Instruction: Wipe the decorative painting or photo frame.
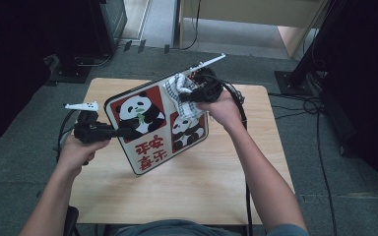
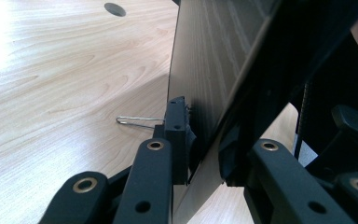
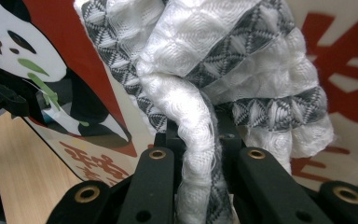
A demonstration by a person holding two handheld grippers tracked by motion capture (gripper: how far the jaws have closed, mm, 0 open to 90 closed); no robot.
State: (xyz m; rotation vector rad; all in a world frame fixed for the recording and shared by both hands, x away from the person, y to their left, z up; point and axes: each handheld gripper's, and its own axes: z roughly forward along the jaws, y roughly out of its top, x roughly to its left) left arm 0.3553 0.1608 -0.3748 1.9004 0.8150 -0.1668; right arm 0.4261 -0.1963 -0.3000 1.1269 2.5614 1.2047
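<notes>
- We see a panda board (image 1: pixel 150 125) held tilted above the wooden bench (image 1: pixel 187 187), its printed face turned up toward the high camera.
- Our left claw (image 1: pixel 120 132) is clamped on the board's left edge; in the left gripper view the thin board (image 2: pixel 214 70) runs up between the two jaws, which press on it from both sides.
- Our right claw (image 1: pixel 189 96) is closed tight on a white-and-grey checked cloth (image 1: pixel 181 96), which lies bunched against the board's upper right part, over the top of the smaller panda picture.
- In the right gripper view the cloth (image 3: pixel 205 70) rises from between the jaws and spreads across the board (image 3: pixel 98 84), touching its printed face beside the red characters.
- The left hand (image 1: pixel 78 150) is just left of the board, the right hand (image 1: pixel 224 110) just right of it.
- In the left gripper view a small wire clip (image 2: pixel 137 122) lies on the bench (image 2: pixel 51 93), below and left of the board.
</notes>
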